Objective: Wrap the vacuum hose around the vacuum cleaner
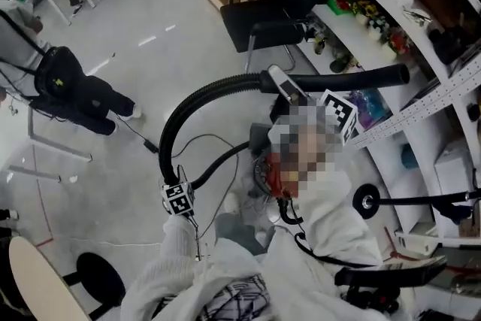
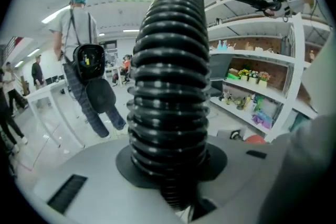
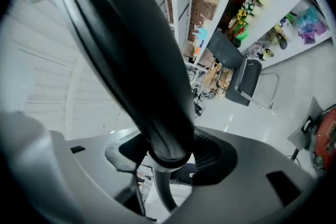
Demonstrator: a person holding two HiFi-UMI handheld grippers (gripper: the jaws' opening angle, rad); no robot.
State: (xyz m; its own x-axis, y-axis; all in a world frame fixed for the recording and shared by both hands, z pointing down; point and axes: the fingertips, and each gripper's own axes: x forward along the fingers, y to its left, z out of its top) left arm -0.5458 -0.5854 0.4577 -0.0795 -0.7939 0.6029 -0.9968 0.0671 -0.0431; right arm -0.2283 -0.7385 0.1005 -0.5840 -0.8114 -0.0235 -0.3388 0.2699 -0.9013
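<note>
Two grippers share one load here: the left gripper (image 1: 178, 199), low in front of the person's white sleeve (image 1: 169, 259), has its jaws clamped on the ribbed vacuum hose (image 1: 197, 98), while the right gripper (image 1: 340, 115) is closed around the smooth rigid wand (image 1: 353, 77) at the hose's other end. Between them the hose rises in one tall arch. At the person's feet sits a red shape (image 1: 261, 175), partly hidden, which is probably the vacuum cleaner. The wrap looks barely begun, with no turn of hose yet lying round that body. To do it well, both grips should hold firm, the arch should be laid down round the body in a wide, even loop without kinking, and the stiff wand should come last. A thin cord (image 1: 225, 143) loops over the floor just beside the hose and could snag in a turn. Past it, a black chair (image 1: 259, 22) stands near the arch's far side, and the white shelves (image 1: 421, 116) run close along the wand's tip, so the right side is tight. A bystander in dark clothes (image 1: 83, 94) stands well apart to the left. The bare floor (image 1: 150, 34) beyond offers the most room to swing.
</note>
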